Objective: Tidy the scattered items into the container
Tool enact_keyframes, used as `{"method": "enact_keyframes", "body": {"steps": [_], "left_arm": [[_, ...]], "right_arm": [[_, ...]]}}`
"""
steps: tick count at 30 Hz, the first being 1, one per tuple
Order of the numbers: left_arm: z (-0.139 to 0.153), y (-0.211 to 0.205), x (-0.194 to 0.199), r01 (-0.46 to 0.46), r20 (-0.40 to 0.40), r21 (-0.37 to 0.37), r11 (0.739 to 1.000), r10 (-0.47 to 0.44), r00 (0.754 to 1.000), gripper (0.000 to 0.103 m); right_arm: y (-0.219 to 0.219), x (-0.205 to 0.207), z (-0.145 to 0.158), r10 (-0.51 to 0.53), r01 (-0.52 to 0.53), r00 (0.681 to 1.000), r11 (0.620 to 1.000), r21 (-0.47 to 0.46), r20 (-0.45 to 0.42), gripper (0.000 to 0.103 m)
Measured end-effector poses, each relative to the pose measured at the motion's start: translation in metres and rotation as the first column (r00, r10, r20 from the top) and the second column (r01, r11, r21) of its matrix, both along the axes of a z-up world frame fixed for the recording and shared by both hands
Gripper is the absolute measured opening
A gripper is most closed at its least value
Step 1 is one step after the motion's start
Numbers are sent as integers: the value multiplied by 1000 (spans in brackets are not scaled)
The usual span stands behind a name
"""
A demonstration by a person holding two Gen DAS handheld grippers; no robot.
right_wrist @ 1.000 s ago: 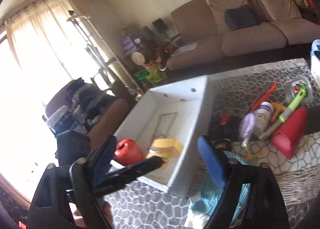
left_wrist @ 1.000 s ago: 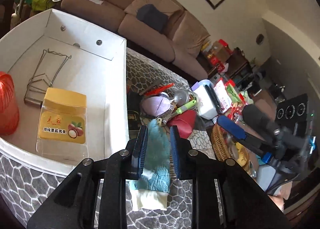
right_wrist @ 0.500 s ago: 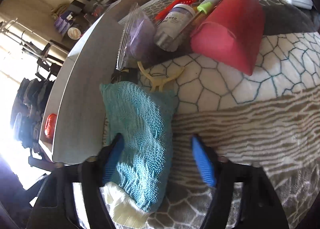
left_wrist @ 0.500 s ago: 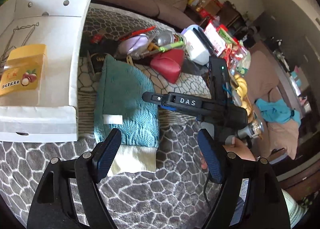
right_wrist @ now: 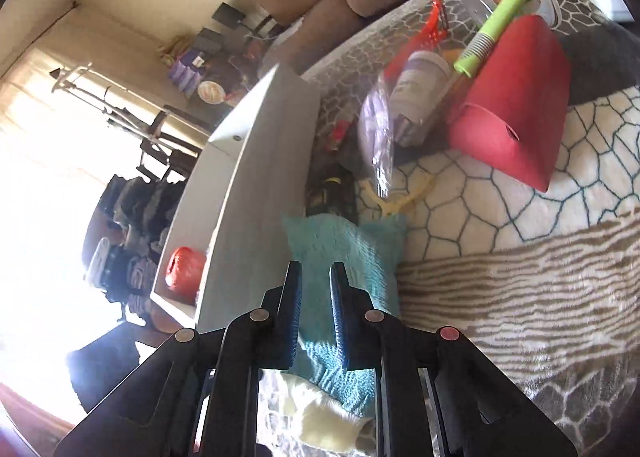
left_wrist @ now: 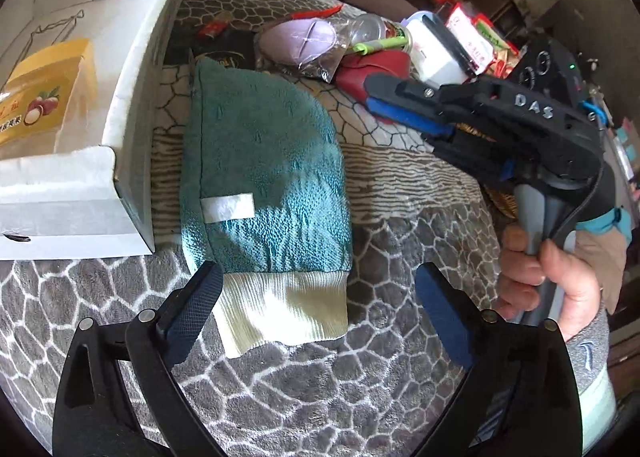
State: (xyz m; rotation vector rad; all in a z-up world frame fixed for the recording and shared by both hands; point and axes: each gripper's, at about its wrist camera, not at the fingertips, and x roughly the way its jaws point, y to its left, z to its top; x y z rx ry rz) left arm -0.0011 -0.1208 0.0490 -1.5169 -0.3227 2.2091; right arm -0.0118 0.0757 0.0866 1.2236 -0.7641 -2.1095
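Observation:
A teal mitt with a cream cuff [left_wrist: 264,177] lies flat on the patterned blanket beside the white box [left_wrist: 132,97]. My left gripper [left_wrist: 316,309] is open and empty, just short of the cuff. My right gripper [right_wrist: 315,289] has its jaws nearly together above the mitt [right_wrist: 348,257]; a narrow gap shows between them and nothing is held. In the left wrist view the right gripper [left_wrist: 384,97] hovers right of the mitt, near a red pouch [left_wrist: 376,69]. The box holds a yellow-lidded jar [left_wrist: 44,97] and a red ball [right_wrist: 184,269].
Beyond the mitt lies a pile: red pouch [right_wrist: 516,105], lilac bagged item [left_wrist: 300,41], small bottle [right_wrist: 420,85], green tube [right_wrist: 500,29], red clip [right_wrist: 434,21], yellow hook [right_wrist: 404,197], dark tin [right_wrist: 332,193]. A sofa stands behind the table.
My right gripper has gone from wide open to nearly shut and has drawn back over the mitt. My left gripper, shut on the mitt a second ago, stays open and has moved closer.

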Motion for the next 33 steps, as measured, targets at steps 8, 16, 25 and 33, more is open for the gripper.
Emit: {"method": "enact_keyframes", "body": {"steps": [8,16,25,33], "left_arm": [[-33,20,0,-44,-3,-306,951,45,999,97],[-30,28,5,-46,-64,-254,966,31,998,90],[-6,2,6,-41,-55,-2,999,41,998,43],[-16,11,4,-30,-21,36,999,30,999,86]], "right_arm": [[-12,-10,-26,-23,0,992,984,180,126,76],[-49,-12,-44,68,-101,986,970,219,154,77],[-39,-13,-45,151,-150,975,988,-21,166,32],[-38,-11,-67,248,-192,931,957,-218,269,32]]}}
